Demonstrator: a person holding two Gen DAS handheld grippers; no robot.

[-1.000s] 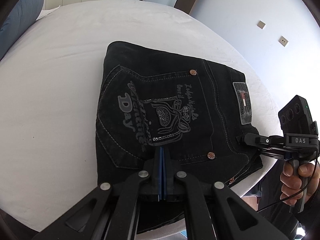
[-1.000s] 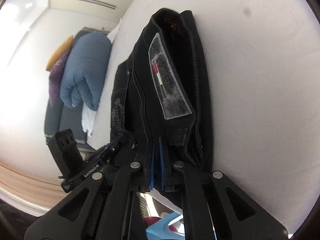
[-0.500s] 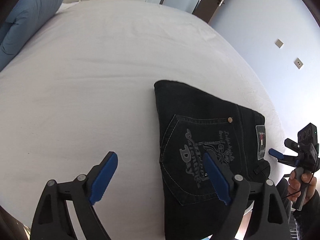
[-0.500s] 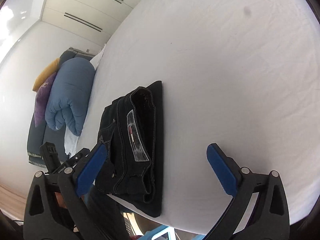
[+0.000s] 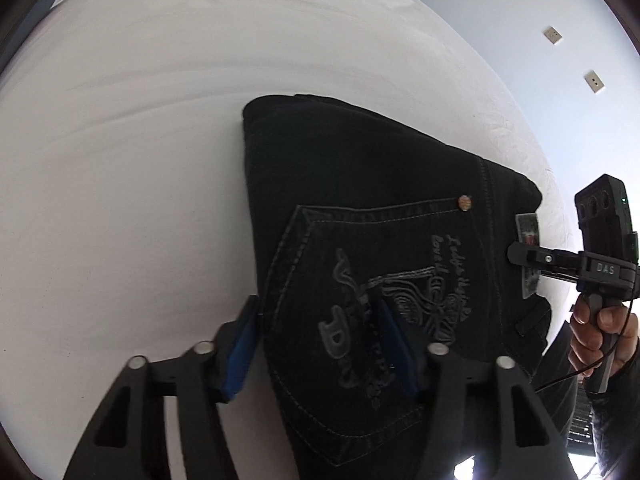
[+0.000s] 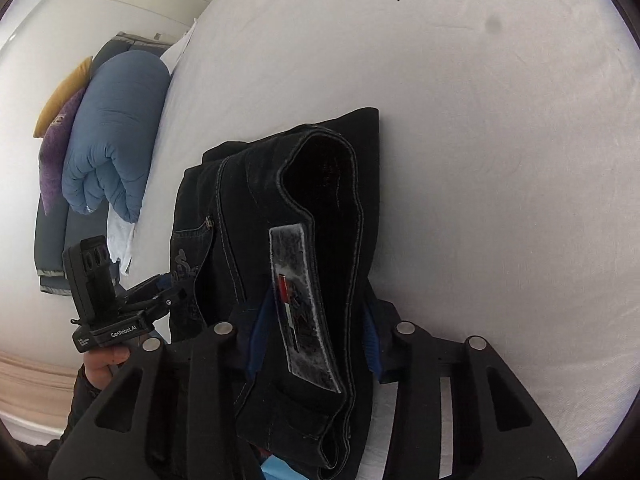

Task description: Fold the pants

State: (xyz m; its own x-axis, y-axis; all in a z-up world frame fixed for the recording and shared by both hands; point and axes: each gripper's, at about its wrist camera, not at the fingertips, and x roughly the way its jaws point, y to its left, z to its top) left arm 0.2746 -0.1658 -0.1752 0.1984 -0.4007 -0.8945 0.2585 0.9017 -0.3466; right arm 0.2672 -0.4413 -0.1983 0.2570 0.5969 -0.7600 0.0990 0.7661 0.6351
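Black jeans (image 5: 380, 216) lie folded in a compact stack on the white bed (image 5: 120, 160), back pocket with grey embroidery on top. My left gripper (image 5: 320, 344) is partly open, its blue pads (image 5: 244, 348) straddling the stack's near left corner, one pad at the left edge and one on the pocket. In the right wrist view the jeans (image 6: 312, 208) show their waistband end with a grey label (image 6: 300, 300). My right gripper (image 6: 312, 344) is partly open with its pads either side of the waistband end. The right gripper also shows in the left wrist view (image 5: 532, 258).
The bed's near edge runs just under the jeans. A rolled blue duvet (image 6: 116, 128) with purple and yellow pillows (image 6: 56, 144) lies at the head of the bed. A pale wall with two switch plates (image 5: 594, 80) stands to the right.
Both grippers went from shut on the jeans to wide open and pulled back. Now they have come in again and narrowed around the folded stack's near edges.
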